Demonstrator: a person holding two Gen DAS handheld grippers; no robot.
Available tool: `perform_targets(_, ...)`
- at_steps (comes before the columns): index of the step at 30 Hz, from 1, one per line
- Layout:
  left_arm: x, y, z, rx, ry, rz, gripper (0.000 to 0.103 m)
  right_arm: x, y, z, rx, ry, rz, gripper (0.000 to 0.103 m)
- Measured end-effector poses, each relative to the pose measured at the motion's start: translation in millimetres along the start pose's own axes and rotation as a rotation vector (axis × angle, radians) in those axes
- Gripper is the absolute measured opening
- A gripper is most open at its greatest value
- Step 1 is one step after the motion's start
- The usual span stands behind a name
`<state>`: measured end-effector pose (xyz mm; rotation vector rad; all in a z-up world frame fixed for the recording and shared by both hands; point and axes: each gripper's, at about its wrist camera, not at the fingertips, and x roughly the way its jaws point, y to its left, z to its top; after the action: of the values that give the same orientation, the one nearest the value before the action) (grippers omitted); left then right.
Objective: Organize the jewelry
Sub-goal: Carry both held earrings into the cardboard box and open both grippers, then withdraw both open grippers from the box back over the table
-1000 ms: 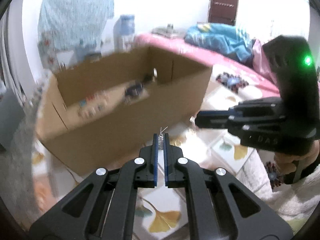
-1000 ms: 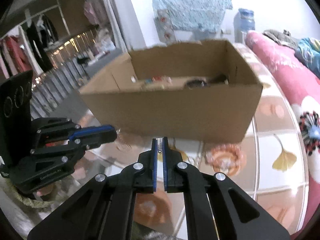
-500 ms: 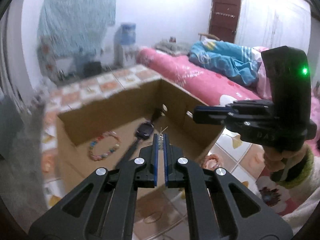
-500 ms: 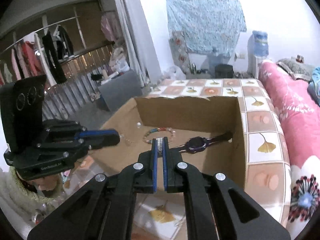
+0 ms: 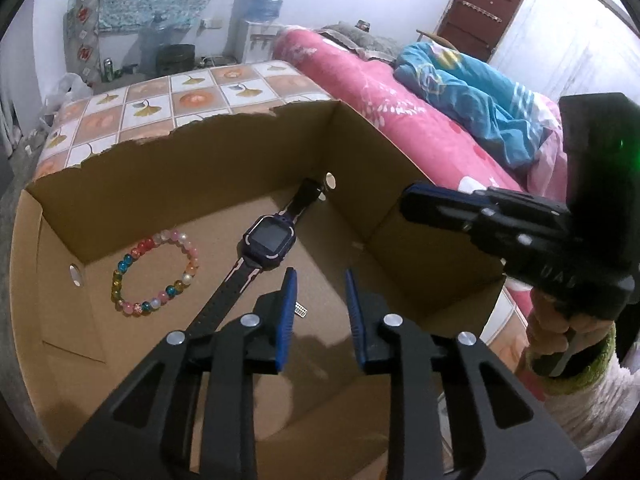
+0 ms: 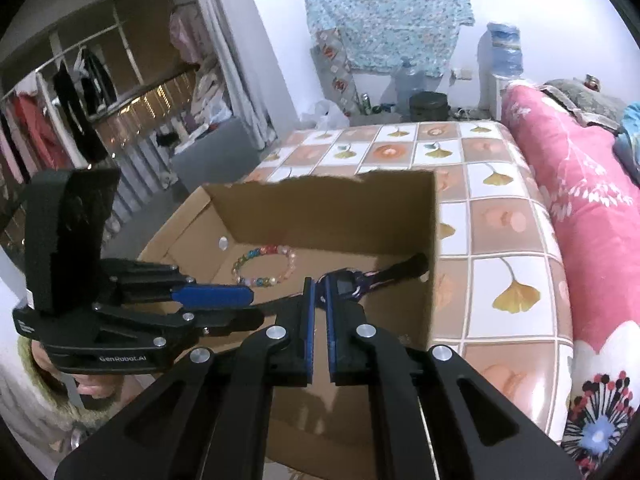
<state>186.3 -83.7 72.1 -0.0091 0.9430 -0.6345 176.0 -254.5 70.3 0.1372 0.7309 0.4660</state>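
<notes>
cardboard box (image 5: 432, 280) | left gripper (image 5: 320, 300) above its floor, jaws opening, nothing between | right gripper (image 6: 319, 308) nearly closed, empty | small chain piece (image 5: 300, 309) on floor beside watch (image 5: 269, 240): light, limp, snag-prone; pinch mid-length

Multicoloured bracelet (image 5: 154, 276), brown box (image 5: 192, 184)

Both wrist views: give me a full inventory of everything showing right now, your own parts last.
Brown cardboard box: one, open-topped, on the table.
Multicoloured bead bracelet: one, box floor, far-left part.
Dark purple smartwatch: one, box floor, beside the bracelet.
Small silver earring: one, box floor, just beyond the left fingertips.
Orange-and-white leaf-patterned tablecloth: one, under the box.
Pink floral bedding: one, beside the table.
Blue quilt: one, on the bed.
Water dispenser: one, by the far wall.
Left gripper: jaws opening, nothing between.
Right gripper: shut, empty.
</notes>
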Motion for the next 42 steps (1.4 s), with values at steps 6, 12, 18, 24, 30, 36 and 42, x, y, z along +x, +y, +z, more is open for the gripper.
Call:
perform_targets(6,-14.5,3.4,1.0,-0.005,-0.046,0.025,0.024,-18.5,-7.3,1.7,0.019,-0.050,-0.015,0.006)
perform_targets(12,-51.3,-2.2,-8.1,0.022,-0.148,0.026,0.026,-51.9,-5.1,-2.1,0.034,-0.118,0.007,0.006)
perform_targets(18,-105.1,-21.4,-42.8,0.112,-0.272,0.000,0.039,-84.9,12.6,-23.2,0.004,-0.151,0.048,0.029)
perform_targets(24,-137.5,-43.8,-97.2,0.239,-0.273,-0.051,0.048,-95.8,39.3,-72.6,-0.031,-0.116,0.068,0.043)
perform_targets(30,-104.9,-53.9,-137.3,0.236,-0.173,-0.085,0.050,-64.0,40.5,-122.7,0.047,0.008,0.075,0.043)
perform_targets(36,-43.4,-49.2,-147.2,0.216,-0.092,0.025,0.046,-26.1,27.0,-155.2,0.202,0.121,0.067,0.038)
perform_targets(42,-12.3,-42.7,-142.3,0.242,-0.046,0.099,0.025,-13.4,28.9,-159.1,0.178,0.131,0.046,0.030)
